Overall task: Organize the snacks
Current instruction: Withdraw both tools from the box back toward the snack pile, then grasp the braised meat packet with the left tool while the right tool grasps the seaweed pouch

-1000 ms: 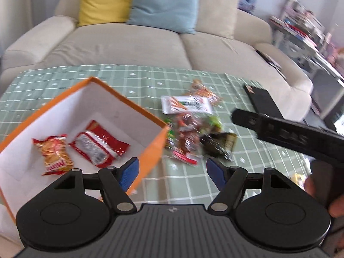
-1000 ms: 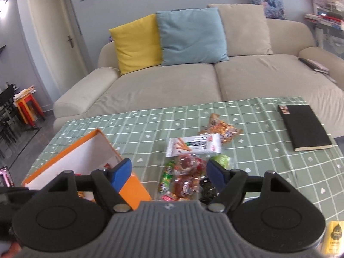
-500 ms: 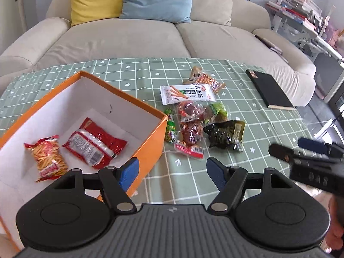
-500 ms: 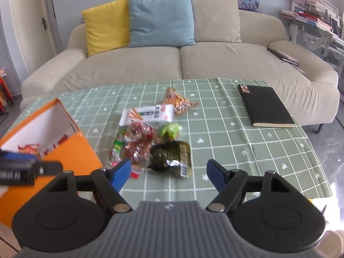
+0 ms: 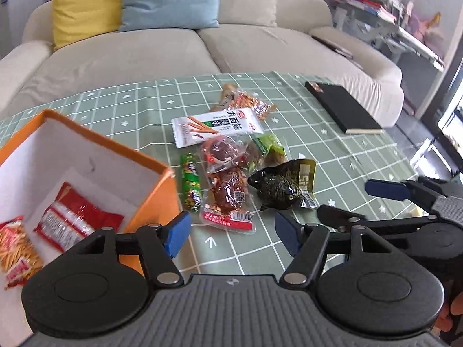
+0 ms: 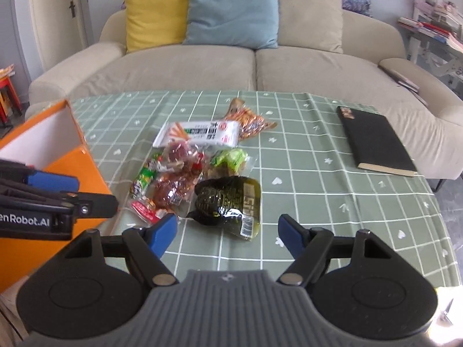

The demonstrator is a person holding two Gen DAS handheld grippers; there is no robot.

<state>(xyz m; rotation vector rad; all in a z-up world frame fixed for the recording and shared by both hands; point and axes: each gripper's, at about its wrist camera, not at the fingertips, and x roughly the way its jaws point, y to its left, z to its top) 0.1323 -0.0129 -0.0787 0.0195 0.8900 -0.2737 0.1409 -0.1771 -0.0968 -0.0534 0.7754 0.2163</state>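
Both tools are angled downward and forward, side by side. The left tool (image 5: 231, 232) has its blue-padded jaws apart with nothing between them, and those jaws have just been closing a little. In the right wrist view its fingers (image 6: 53, 180) poke in from the left edge, one blue pad stacked above a black finger, so it sits rolled on its side from that angle. The right tool (image 6: 227, 231) holds its jaws wide, pads clear of anything. From the left wrist view it reaches in from the right edge, and a bit of the person's hand (image 5: 454, 312) shows at the lower right corner behind it.
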